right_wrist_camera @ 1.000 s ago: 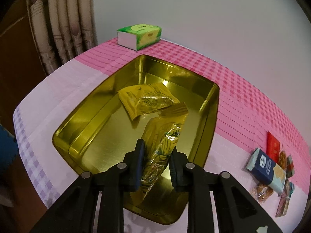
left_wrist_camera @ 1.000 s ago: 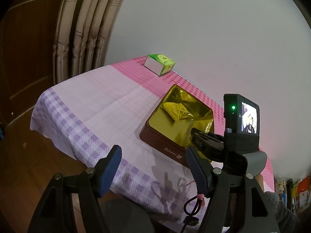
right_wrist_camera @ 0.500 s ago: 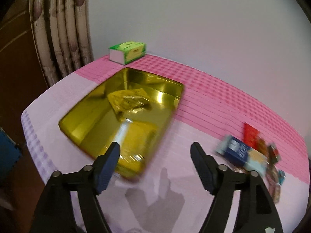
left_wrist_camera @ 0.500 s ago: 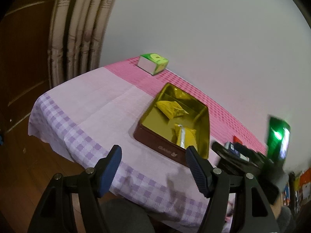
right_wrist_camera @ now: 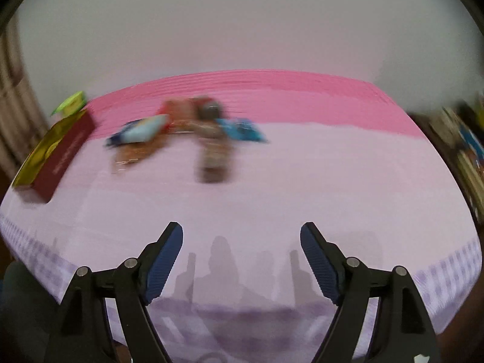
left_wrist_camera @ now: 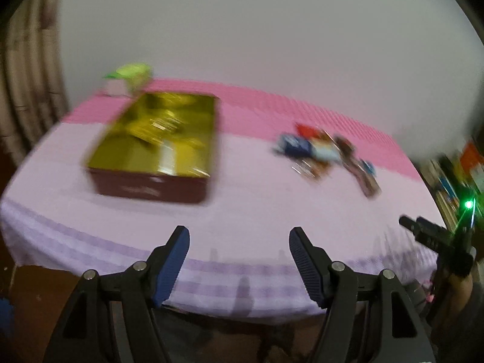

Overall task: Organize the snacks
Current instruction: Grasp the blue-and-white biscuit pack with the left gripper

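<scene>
A dark red tin (left_wrist_camera: 145, 186) with a gold inside stands on the left of the table, with gold snack packets (left_wrist_camera: 154, 127) lying in it. A blurred pile of loose wrapped snacks (left_wrist_camera: 326, 151) lies to its right, on the border of the pink and lilac cloth. My left gripper (left_wrist_camera: 239, 242) is open and empty over the table's near edge. My right gripper (right_wrist_camera: 242, 236) hangs over the near edge, short of the snack pile (right_wrist_camera: 187, 133); its jaws are opening with nothing between them. The tin (right_wrist_camera: 66, 157) sits at the far left of the right wrist view.
A green and white box (left_wrist_camera: 130, 75) stands behind the tin near the wall. Curtains hang at the left. The right hand's gripper body (left_wrist_camera: 435, 236) with a green light shows at the right edge. Shelves with colourful items (right_wrist_camera: 466, 151) lie past the table's right end.
The right gripper let go of the gold packet in the tin, opened wide and swung right to face the snack pile. The left gripper, still open, also swung right.
</scene>
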Demonstrator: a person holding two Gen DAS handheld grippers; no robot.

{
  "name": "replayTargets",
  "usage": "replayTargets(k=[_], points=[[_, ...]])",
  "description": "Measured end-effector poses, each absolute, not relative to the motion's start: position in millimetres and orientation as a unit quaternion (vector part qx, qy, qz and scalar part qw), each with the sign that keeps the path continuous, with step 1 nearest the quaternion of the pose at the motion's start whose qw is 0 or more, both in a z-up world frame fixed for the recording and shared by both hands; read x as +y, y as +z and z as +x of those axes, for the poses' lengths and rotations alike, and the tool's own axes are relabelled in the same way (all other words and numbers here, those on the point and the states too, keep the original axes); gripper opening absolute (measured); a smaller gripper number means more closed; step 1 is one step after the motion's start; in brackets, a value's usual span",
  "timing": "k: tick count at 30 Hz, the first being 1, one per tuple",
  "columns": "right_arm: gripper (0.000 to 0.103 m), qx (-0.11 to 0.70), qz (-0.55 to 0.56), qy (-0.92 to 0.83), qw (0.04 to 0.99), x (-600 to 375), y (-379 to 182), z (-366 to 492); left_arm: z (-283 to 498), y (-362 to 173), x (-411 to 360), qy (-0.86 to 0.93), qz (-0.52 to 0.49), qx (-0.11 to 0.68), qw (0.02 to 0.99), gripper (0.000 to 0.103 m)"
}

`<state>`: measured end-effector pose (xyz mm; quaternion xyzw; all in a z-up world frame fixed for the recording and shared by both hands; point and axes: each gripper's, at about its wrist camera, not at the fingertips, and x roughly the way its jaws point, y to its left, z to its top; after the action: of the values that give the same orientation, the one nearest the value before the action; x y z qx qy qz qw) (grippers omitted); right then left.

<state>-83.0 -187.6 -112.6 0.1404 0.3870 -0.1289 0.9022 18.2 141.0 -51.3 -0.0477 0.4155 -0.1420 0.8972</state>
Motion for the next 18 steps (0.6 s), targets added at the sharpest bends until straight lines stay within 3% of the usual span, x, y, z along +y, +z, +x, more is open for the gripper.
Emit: replayTargets(k=[4, 9, 18], points=[[0.078, 0.369, 0.219, -0.139, 0.893, -225, -111, -91, 35, -57, 78, -0.171, -0.022, 0.424, 0.889, 0.070], [0.088, 0.333, 0.236, -0.113, 0.906, -225, -90, -93, 57, -58, -3, -0.232, 0.071, 0.409, 0.880, 0.070], [0.088, 0.315, 0.271, -0.074, 0.907, -231, -73, -93, 138, -71, -50, -0.228, 0.076, 0.412, 0.879, 0.070]])
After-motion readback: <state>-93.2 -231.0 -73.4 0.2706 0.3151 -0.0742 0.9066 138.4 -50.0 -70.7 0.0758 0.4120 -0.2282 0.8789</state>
